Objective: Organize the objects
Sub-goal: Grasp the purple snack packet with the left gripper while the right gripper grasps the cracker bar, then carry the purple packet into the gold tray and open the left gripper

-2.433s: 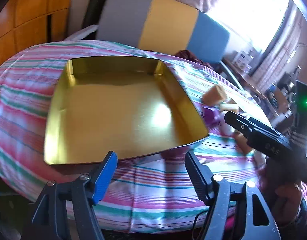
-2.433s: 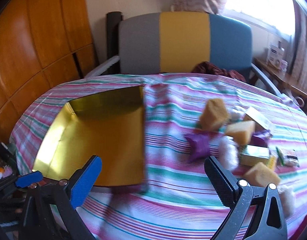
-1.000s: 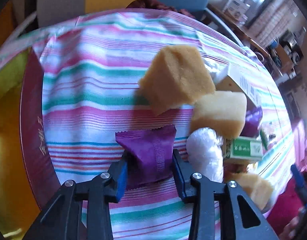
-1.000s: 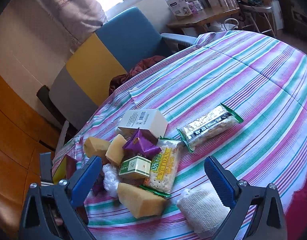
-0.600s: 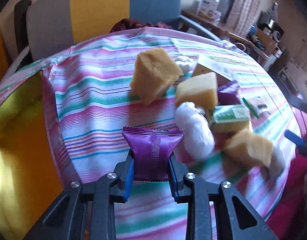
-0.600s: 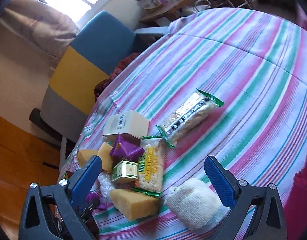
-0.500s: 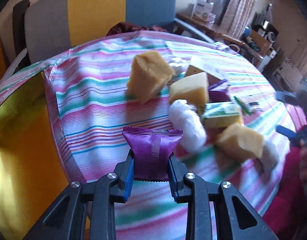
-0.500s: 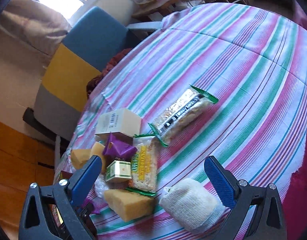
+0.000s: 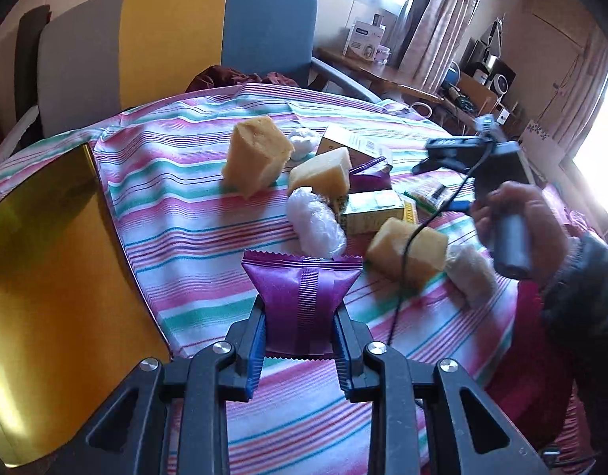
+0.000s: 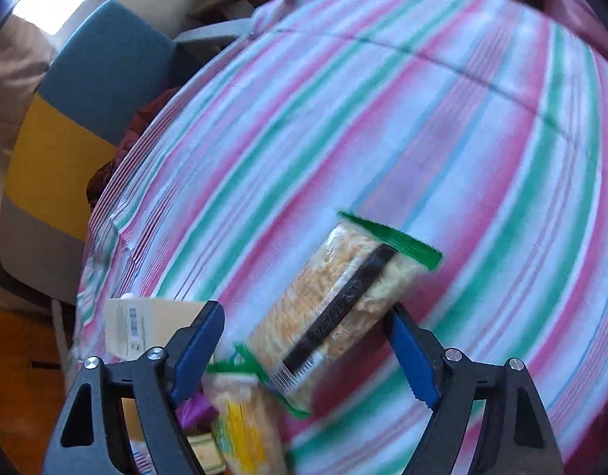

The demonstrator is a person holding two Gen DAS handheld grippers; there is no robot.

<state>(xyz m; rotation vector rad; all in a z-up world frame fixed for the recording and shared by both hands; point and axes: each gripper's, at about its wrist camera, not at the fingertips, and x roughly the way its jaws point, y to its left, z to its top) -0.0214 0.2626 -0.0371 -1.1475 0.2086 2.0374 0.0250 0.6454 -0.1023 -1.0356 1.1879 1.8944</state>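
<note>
The left gripper [image 9: 300, 330] pinches a purple snack packet [image 9: 302, 299] above the striped tablecloth [image 9: 193, 213] beside the gold tray [image 9: 46, 277], while the right gripper [image 10: 304, 340], jaws wide, straddles a green-edged cracker packet [image 10: 339, 301].

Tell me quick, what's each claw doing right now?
Left gripper: closed on the purple packet.
Right gripper: open, jaws either side of the snack bar, not gripping it.

Purple pkt [image 9: 302, 297] w/ ribbed centre stripe; gold tray [image 9: 46, 257]; tablecloth [image 9: 177, 198] – pink, green, white stripes; green-ended clear snack pkt [image 10: 335, 304].
</note>
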